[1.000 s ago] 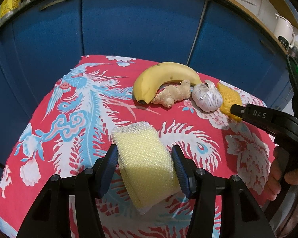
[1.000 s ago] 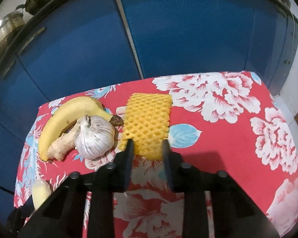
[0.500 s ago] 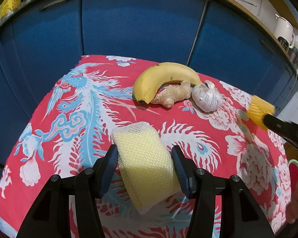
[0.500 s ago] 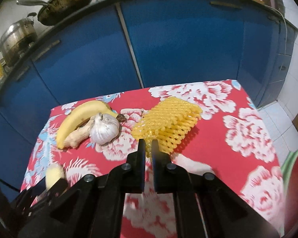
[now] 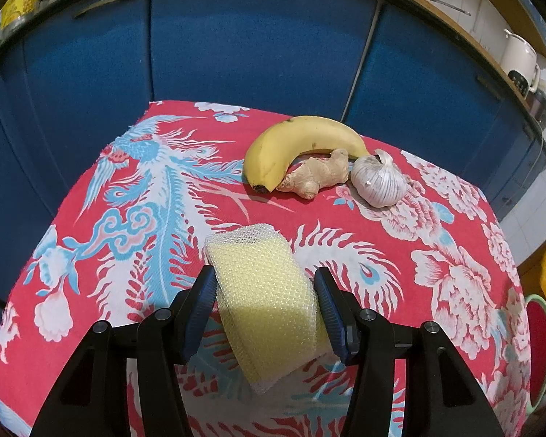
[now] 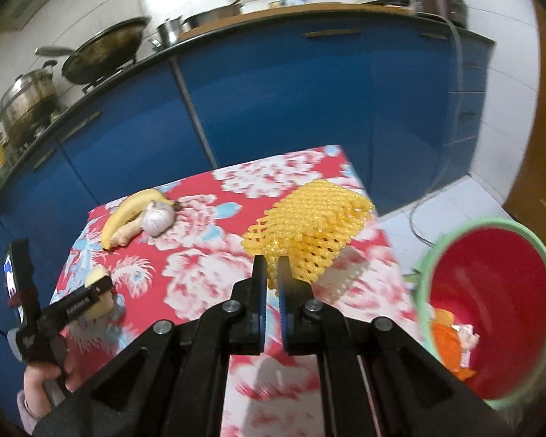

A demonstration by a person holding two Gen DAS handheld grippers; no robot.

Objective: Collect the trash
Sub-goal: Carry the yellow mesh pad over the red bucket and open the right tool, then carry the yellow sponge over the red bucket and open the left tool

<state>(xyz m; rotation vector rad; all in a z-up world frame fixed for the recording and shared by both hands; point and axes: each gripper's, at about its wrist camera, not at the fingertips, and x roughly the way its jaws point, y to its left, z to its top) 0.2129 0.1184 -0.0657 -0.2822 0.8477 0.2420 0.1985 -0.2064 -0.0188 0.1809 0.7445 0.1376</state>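
Yellow foam net leaves the table, carried toward the bin

The right tool (image 6: 272,273) is clenched on the yellow foam fruit net (image 6: 309,229); a second ago the net lay flat beside the garlic bulb (image 6: 157,217), and now it hangs above the table's right edge, near the red bin (image 6: 491,291) with a green rim, which already holds some trash. I judge that the drop comes next. The left tool (image 5: 262,302) has not moved: it grasps the pale foam sleeve (image 5: 262,284) near the front edge of the table (image 5: 455,255), so this piece waits its turn.
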